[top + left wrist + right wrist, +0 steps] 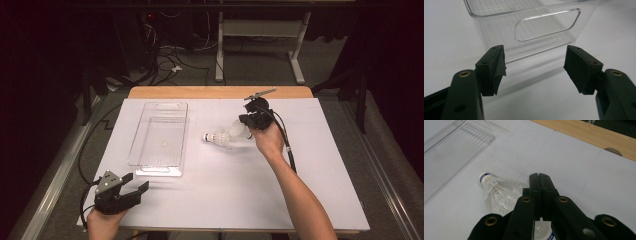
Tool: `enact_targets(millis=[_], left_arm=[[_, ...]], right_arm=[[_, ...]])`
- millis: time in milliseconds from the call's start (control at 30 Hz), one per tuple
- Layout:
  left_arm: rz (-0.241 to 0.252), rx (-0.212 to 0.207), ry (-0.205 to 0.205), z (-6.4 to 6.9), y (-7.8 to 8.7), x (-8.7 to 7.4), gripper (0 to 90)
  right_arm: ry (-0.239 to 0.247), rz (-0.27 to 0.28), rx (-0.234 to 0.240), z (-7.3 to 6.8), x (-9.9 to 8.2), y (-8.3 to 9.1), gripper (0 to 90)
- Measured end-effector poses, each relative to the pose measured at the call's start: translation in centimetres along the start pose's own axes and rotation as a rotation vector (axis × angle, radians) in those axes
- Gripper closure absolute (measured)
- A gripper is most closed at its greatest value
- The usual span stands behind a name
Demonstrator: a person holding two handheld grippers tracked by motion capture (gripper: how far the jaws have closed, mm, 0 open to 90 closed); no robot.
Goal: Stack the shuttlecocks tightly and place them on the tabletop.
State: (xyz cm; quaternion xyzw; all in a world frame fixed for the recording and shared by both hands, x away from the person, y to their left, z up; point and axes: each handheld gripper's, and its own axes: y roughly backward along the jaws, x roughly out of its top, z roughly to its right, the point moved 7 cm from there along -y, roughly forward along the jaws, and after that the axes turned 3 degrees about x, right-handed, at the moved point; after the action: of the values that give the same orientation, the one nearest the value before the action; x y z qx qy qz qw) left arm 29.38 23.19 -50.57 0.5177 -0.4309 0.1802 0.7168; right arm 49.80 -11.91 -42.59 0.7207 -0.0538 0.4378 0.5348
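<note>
The left tool (136, 186) waits spread at the desk's (225, 195) near edge, just short of an empty clear bin (160, 137). The right tool (248, 121), pressed together, pinches a shuttlecock's feathers; a second shuttlecock (216, 137) lies beside it. Judging by this, binning has barely begun.

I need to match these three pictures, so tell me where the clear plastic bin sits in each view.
High view: the clear plastic bin lies left of centre on the white table.
Left gripper view: its near end wall with the handle slot stands at the top, beyond the open jaws.
Right gripper view: its rim crosses the upper left corner.
Shared landmark: the white table.
</note>
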Motion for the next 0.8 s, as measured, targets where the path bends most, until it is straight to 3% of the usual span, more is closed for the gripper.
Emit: enact_targets(millis=[467,800], left_arm=[[-0.001,0.002,0.001,0.0,0.0,0.0,34.1],[-0.001,0.004,0.001,0.0,0.1,-0.1,34.1]], right_arm=[[0.017,0.002,0.039,-1.1,-3.0,1.2,90.0],[0.040,0.008,0.080,-2.7,-4.8,1.6,90.0]])
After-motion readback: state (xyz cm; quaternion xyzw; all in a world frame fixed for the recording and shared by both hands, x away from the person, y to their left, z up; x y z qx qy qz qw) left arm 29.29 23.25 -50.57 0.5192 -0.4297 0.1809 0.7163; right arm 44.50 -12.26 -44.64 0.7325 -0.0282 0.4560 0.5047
